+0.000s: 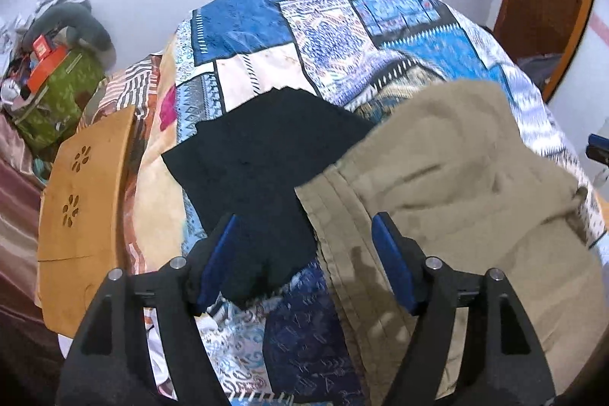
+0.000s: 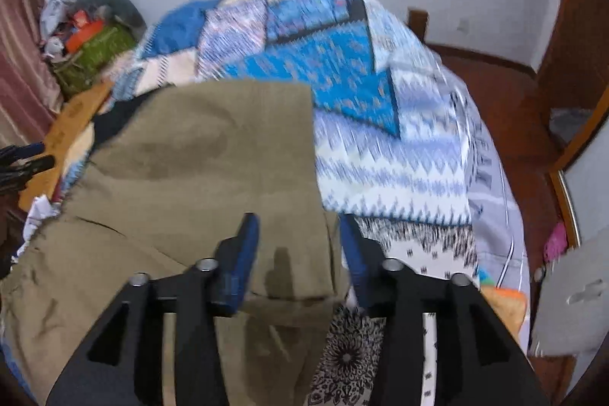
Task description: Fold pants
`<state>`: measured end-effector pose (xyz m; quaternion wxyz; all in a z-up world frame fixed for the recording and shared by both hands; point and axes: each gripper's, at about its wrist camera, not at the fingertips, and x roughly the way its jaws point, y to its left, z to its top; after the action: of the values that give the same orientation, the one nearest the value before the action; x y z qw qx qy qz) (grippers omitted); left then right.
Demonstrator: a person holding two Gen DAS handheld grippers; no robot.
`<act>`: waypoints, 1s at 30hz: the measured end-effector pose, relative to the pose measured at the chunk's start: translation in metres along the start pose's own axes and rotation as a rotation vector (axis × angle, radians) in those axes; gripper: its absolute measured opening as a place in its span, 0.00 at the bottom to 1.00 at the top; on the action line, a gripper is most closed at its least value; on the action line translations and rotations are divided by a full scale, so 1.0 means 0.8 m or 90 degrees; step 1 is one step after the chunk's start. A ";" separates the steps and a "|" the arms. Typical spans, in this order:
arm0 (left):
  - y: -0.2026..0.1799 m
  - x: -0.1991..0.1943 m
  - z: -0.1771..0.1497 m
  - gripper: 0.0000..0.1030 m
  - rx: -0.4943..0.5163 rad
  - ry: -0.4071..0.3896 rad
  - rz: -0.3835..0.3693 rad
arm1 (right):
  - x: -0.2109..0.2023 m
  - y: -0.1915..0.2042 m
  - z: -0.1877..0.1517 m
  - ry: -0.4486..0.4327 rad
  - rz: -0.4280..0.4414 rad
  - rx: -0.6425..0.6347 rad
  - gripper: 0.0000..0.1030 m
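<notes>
Khaki pants [image 1: 456,177] lie folded on a blue patchwork bedspread [image 1: 323,25], with a seam edge running toward the near side. A black garment [image 1: 259,158] lies flat to their left, partly under the khaki edge. My left gripper [image 1: 304,227] hovers open above the line where the two garments meet, with nothing pinched. In the right wrist view the khaki pants [image 2: 198,158] fill the left half, and their right edge runs between the blue pads of my right gripper [image 2: 298,227]. That gripper is open above the cloth, its pads clear of it.
A wooden lap table [image 1: 83,200] rests at the bed's left edge. Behind it is a green bag [image 1: 57,94] amid clutter. A white wall stands behind the bed. Right of the bed are a red-brown floor [image 2: 506,109], a door frame and a grey cushion [image 2: 571,292].
</notes>
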<state>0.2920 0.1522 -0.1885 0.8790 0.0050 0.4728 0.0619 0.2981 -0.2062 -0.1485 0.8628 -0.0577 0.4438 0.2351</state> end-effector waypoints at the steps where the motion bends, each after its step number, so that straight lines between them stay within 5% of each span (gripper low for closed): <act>1: 0.003 0.004 0.006 0.70 -0.004 0.003 -0.004 | -0.003 0.002 0.006 -0.007 -0.001 -0.006 0.43; 5: 0.013 0.030 0.022 0.70 -0.027 0.022 -0.011 | 0.000 0.006 0.029 -0.030 0.010 -0.009 0.53; 10: 0.026 0.085 0.030 0.70 -0.081 0.066 0.007 | 0.038 0.012 0.059 -0.022 0.005 -0.032 0.53; 17: 0.025 0.146 0.026 0.70 -0.102 0.128 -0.035 | 0.106 0.013 0.091 -0.007 -0.023 -0.034 0.53; 26: 0.025 0.174 0.020 0.79 -0.118 0.139 -0.062 | 0.198 -0.015 0.117 0.063 0.001 0.023 0.53; 30: 0.025 0.174 0.019 0.64 -0.138 0.141 -0.125 | 0.201 -0.020 0.115 0.043 0.037 0.064 0.39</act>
<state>0.3784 0.1888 -0.2943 0.8189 -0.1429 0.5552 0.0270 0.4534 -0.1352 -0.2226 0.8421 -0.0095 0.4854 0.2351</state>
